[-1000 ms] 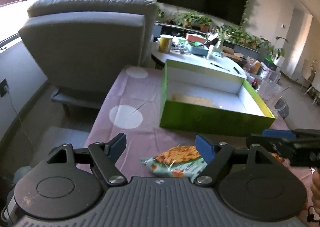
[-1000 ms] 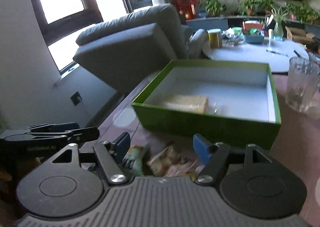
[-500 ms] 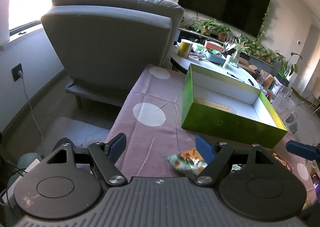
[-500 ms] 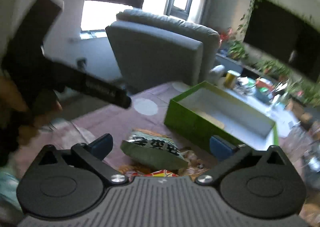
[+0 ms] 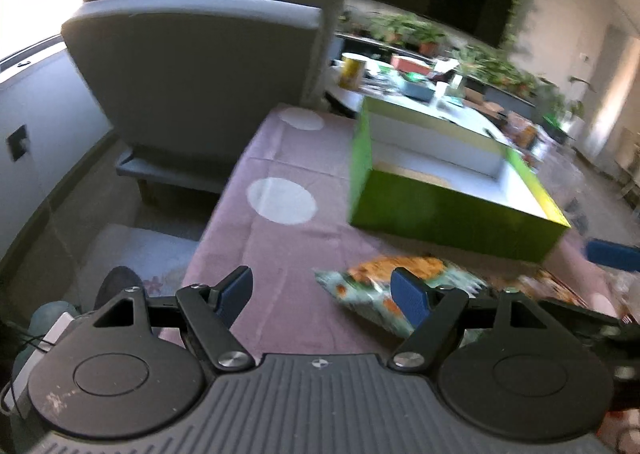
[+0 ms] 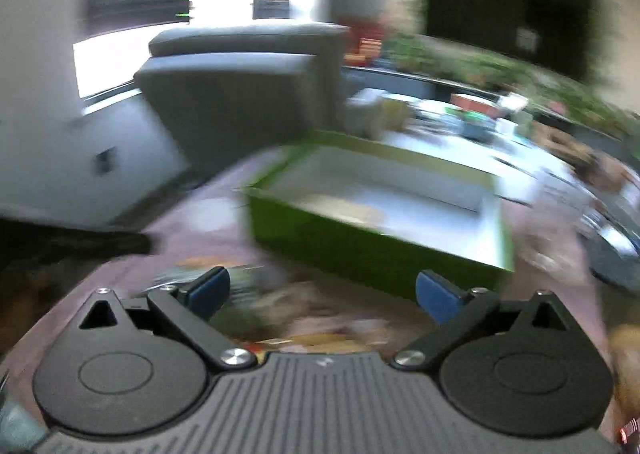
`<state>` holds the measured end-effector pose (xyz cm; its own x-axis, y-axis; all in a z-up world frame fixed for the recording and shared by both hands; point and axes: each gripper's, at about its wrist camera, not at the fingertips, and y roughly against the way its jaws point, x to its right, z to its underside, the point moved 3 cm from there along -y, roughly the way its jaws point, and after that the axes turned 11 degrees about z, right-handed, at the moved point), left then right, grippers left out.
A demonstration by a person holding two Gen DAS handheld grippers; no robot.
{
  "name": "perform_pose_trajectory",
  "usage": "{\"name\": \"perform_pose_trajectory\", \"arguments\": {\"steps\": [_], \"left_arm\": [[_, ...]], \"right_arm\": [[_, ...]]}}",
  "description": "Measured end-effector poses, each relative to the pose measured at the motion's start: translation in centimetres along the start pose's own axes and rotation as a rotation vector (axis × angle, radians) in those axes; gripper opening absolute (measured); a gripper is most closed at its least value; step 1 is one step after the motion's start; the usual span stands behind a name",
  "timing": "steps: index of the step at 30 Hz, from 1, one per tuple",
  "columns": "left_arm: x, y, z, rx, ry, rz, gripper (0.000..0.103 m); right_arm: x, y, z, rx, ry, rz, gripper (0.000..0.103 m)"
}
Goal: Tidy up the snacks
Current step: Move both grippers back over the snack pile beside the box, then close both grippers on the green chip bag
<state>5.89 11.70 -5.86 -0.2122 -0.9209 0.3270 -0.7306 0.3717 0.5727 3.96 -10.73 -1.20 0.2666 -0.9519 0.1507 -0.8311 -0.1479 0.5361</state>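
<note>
With the left gripper (image 5: 322,294) wide and empty and the right gripper (image 6: 322,292) wide, empty, its jaws closing, centre one snack packet (image 5: 372,290) between the pads before lifting it into the green box (image 5: 452,214).

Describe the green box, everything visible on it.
The green box is a shallow, open-topped rectangular tray, seemingly cardboard, with bright lime-green outer walls and rim and a white inside. It sits flat on the purple spotted tablecloth, one corner turned toward the left camera. A flat tan packet lies on its floor near the front wall; the rest of the floor looks bare. Snack bags lie on the cloth in front of it, apart from it. Neither gripper touches it.
</note>
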Motion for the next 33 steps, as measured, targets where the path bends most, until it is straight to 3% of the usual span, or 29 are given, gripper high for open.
{"name": "perform_pose_trajectory", "arguments": {"steps": [4, 8, 12, 16, 20, 24, 27, 30, 33], "left_arm": [[1.6, 1.2, 1.2, -0.038, -0.066, 0.109, 0.070], [3.6, -0.1, 2.0, -0.084, -0.164, 0.124, 0.059], [5.5, -3.4, 1.1, -0.144, -0.112, 0.262, 0.053], [7.5, -6.8, -0.2, -0.168, -0.095, 0.282, 0.053], [8.1, -5.5, 0.8, -0.175, -0.135, 0.316, 0.056], [6.3, -2.1, 0.8, -0.109, -0.120, 0.295, 0.059], [3.9, -0.4, -0.4, -0.032, -0.082, 0.225, 0.060], [1.3, -0.6, -1.9, 0.017, -0.019, 0.135, 0.061], [-0.5, -3.0, -2.9, -0.016, 0.001, 0.114, 0.061]], "right_arm": [[0.3, -1.3, -0.2, -0.019, -0.043, -0.006, 0.082], [2.1, -1.3, -0.4, -0.040, -0.115, 0.017, 0.082], [2.2, -0.4, -0.4, -0.014, -0.133, 0.058, 0.082], [2.9, -0.5, -0.2, -0.029, -0.192, 0.086, 0.082], [4.4, -1.0, 0.7, -0.081, -0.274, 0.068, 0.082], [5.0, -2.0, 0.8, -0.125, -0.331, 0.043, 0.082], [4.8, -2.4, 0.6, -0.170, -0.371, -0.003, 0.082], [4.0, -2.9, 0.5, -0.230, -0.392, -0.053, 0.081], [3.0, -3.2, 0.7, -0.289, -0.391, -0.088, 0.081]]}}
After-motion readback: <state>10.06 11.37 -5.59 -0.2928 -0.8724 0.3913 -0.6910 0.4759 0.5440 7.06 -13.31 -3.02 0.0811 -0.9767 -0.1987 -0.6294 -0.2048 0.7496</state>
